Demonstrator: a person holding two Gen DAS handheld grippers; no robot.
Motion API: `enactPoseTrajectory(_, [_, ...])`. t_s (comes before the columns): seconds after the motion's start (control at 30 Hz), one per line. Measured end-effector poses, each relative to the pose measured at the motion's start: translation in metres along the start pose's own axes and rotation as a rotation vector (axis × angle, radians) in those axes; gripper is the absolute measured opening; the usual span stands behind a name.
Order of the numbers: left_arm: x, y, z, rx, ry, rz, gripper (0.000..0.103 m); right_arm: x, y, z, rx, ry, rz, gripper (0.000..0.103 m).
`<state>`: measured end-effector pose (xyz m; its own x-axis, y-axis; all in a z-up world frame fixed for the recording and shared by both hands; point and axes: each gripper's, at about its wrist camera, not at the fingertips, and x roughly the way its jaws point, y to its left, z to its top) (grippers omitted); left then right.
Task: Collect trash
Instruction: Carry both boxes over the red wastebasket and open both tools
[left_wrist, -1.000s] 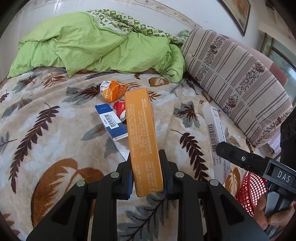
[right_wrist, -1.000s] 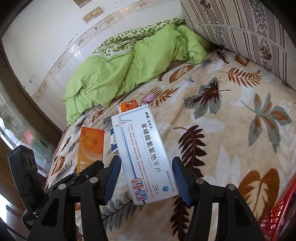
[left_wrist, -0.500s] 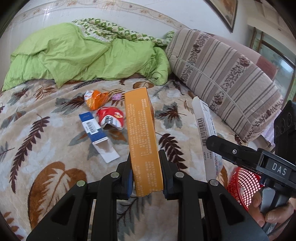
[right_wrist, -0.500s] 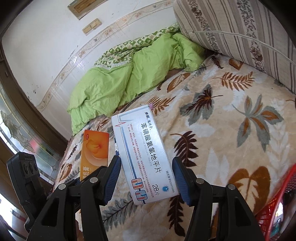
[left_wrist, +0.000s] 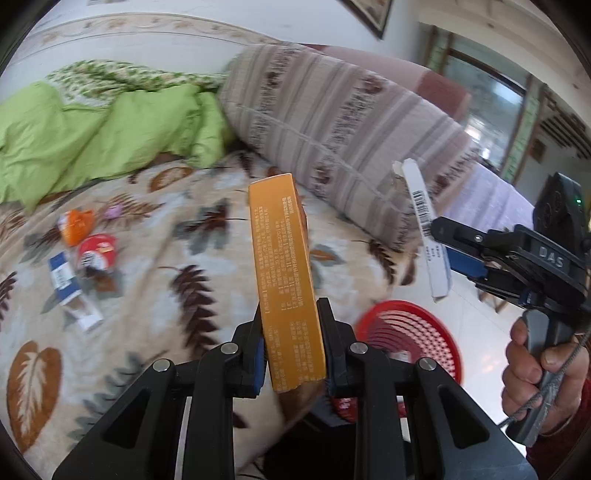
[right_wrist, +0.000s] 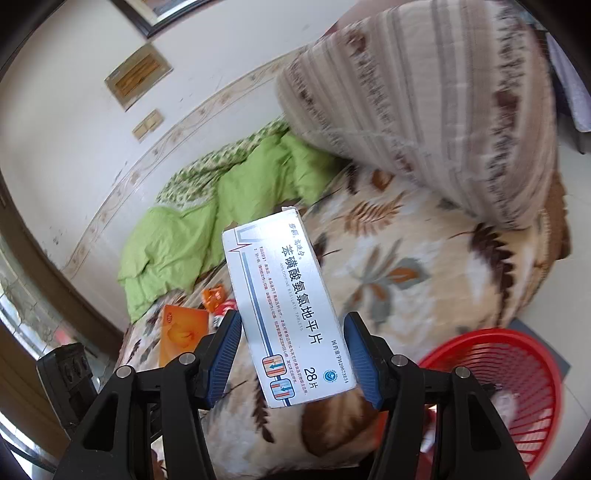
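My left gripper (left_wrist: 291, 347) is shut on a tall orange box (left_wrist: 284, 273), held upright above the bed's edge. To its right, my right gripper (left_wrist: 448, 245) is shut on a white medicine box (left_wrist: 424, 221) with a barcode. In the right wrist view that white box (right_wrist: 291, 314) sits between the blue pads of the right gripper (right_wrist: 291, 358), and the orange box (right_wrist: 183, 332) shows at the left. A red mesh basket (left_wrist: 410, 332) stands on the floor just beyond and below both boxes, at lower right (right_wrist: 506, 387) in the right wrist view.
An orange wrapper (left_wrist: 75, 229), a red wrapper (left_wrist: 96, 254) and a blue-and-white box (left_wrist: 68, 288) lie on the leaf-patterned blanket (left_wrist: 184, 258). A striped pillow (left_wrist: 332, 140) and a green quilt (left_wrist: 110, 136) fill the back. A hand (left_wrist: 535, 369) grips the right handle.
Both grippers have swung right and upward with their boxes, away from the middle of the bed. The red basket now shows far more fully beneath them.
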<state>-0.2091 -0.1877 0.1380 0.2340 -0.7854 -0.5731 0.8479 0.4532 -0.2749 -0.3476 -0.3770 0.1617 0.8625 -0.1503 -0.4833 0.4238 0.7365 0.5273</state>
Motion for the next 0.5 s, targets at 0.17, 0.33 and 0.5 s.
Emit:
enactPoseTrajectory(0.17, [0.018, -0.054, 0.002, 0.045, 0.055, -0.113, 0.023, -0.035, -0.037, -0.005, 0.027, -0.013, -0.061, 0.061])
enactPoseTrajectory(0.33, [0.047, -0.093, -0.005, 0.096, 0.138, -0.149, 0.023, -0.050, -0.076, -0.018, 0.096, 0.010, -0.107, 0.061])
enactPoseTrajectory(0.5, [0.072, -0.120, -0.014, 0.129, 0.219, -0.180, 0.023, -0.056, -0.101, -0.025, 0.154, 0.019, -0.143, 0.062])
